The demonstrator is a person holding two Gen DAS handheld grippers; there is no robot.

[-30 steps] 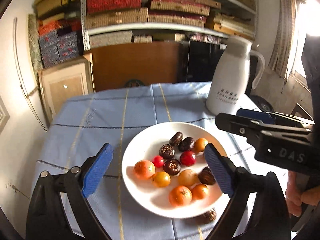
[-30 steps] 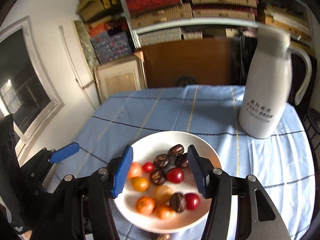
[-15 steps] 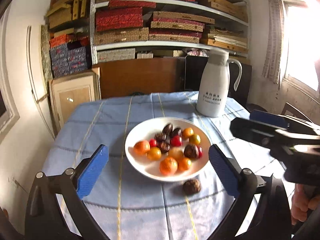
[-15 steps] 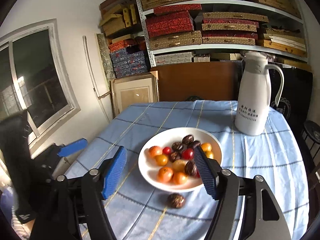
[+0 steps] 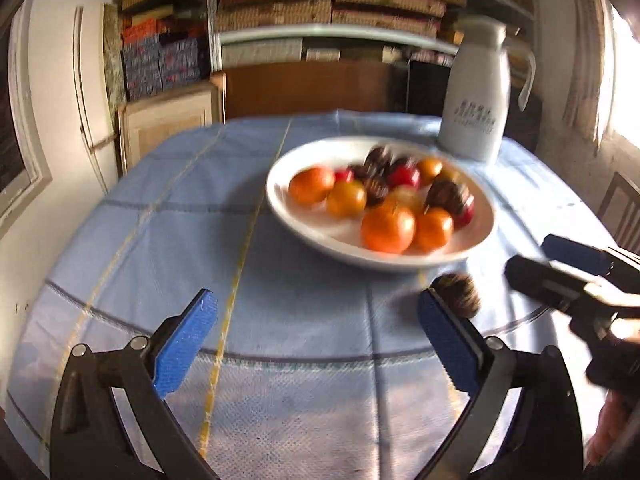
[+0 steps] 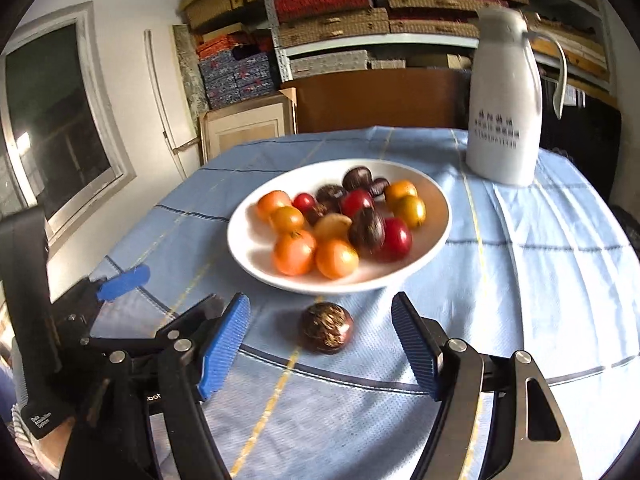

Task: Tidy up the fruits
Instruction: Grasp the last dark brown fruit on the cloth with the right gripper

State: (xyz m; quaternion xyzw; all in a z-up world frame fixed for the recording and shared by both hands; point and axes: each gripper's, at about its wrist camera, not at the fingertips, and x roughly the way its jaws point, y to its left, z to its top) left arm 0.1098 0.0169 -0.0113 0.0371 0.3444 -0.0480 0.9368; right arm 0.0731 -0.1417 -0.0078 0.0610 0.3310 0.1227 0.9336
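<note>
A white plate (image 6: 248, 256) on the blue cloth holds several orange, red and dark fruits. One loose dark fruit (image 6: 327, 332) lies on the cloth just in front of the plate. My right gripper (image 6: 320, 304) hangs low over it, jaws opening. The fruit sits between the blue pads (image 6: 224, 340) and touches neither. My left gripper (image 5: 316, 332) stands wide open and empty over bare cloth, left of the same dark fruit (image 5: 460, 294) and short of the plate (image 5: 304, 232). The left wrist view is blurred. Each gripper shows at the edge of the other's view.
A white thermos jug (image 6: 504, 120) stands behind the plate at the back right. Shelves stacked with boxes fill the wall beyond the round table. A window is on the left wall. A chair back (image 5: 620, 208) shows past the table's right edge.
Both grippers drew back from over the plate and then sank toward the cloth. The right jaws spread wider. The loose dark fruit has come into view, now between the right fingers.
</note>
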